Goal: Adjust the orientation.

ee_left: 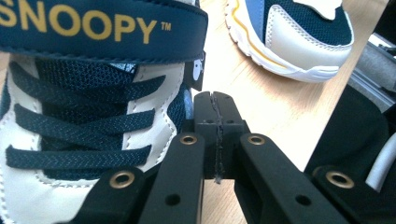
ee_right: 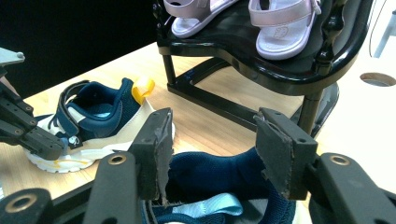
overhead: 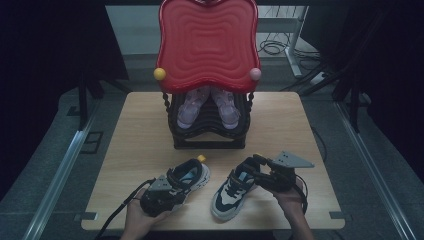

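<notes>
While both shoes lie near the table's (overhead: 135, 130) front edge, a strip of bare wood separates them from the rack (overhead: 209, 131) behind, and wider open wood runs along either side of the rack. The left shoe (overhead: 189, 175) points toward the person — navy mesh, cream leather panels, flat dark laces, a strap lettered SNOOPY, a yellow heel tab. The right shoe (overhead: 232, 192) matches it, toe toward the front edge, its navy collar padded and soft. The rack is glossy black with turned posts; pale pink sandals (overhead: 207, 106) sit on its shelf under a rippled red plastic top.

The left gripper (ee_left: 215, 112), held low in a hand at the table's front, rests just beside the left shoe's lace panel, its jaws pressed flat together with nothing between them. The right gripper (ee_right: 212, 154) angles down over the right shoe's heel, jaws spread to either side of the collar; whether the pads touch it I cannot tell.
</notes>
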`<action>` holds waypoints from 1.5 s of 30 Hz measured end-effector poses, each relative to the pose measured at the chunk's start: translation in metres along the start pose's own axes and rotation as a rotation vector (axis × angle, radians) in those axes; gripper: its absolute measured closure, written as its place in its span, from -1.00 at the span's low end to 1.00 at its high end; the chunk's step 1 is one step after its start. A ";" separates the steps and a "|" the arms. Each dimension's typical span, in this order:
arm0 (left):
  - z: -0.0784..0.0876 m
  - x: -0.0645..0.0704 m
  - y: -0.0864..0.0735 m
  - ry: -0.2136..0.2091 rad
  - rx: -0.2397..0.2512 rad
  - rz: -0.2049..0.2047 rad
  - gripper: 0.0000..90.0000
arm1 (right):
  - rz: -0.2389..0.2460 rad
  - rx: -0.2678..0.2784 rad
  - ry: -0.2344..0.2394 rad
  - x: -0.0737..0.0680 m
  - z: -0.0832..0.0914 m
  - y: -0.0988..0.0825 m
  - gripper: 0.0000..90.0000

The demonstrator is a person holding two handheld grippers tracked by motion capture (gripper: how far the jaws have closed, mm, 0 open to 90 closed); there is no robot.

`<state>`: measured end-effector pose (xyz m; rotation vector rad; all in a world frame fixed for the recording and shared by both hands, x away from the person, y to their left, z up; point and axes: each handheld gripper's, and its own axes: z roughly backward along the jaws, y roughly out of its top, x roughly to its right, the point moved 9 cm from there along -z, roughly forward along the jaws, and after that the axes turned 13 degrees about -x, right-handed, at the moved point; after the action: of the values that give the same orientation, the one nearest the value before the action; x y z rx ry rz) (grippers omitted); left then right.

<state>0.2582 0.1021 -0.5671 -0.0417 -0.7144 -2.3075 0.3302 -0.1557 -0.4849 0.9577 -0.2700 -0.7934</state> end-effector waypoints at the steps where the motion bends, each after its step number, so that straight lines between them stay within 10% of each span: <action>1: 0.000 0.000 0.000 -0.002 -0.001 0.002 1.00 | 0.000 -0.001 -0.002 0.000 0.000 0.000 0.03; 45: 0.027 -0.047 -0.019 0.048 0.026 0.150 1.00 | -0.023 0.000 -0.015 0.006 0.003 -0.001 0.04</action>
<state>0.2766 0.1558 -0.5638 -0.0267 -0.6928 -2.1491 0.3324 -0.1618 -0.4849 0.9568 -0.2725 -0.8217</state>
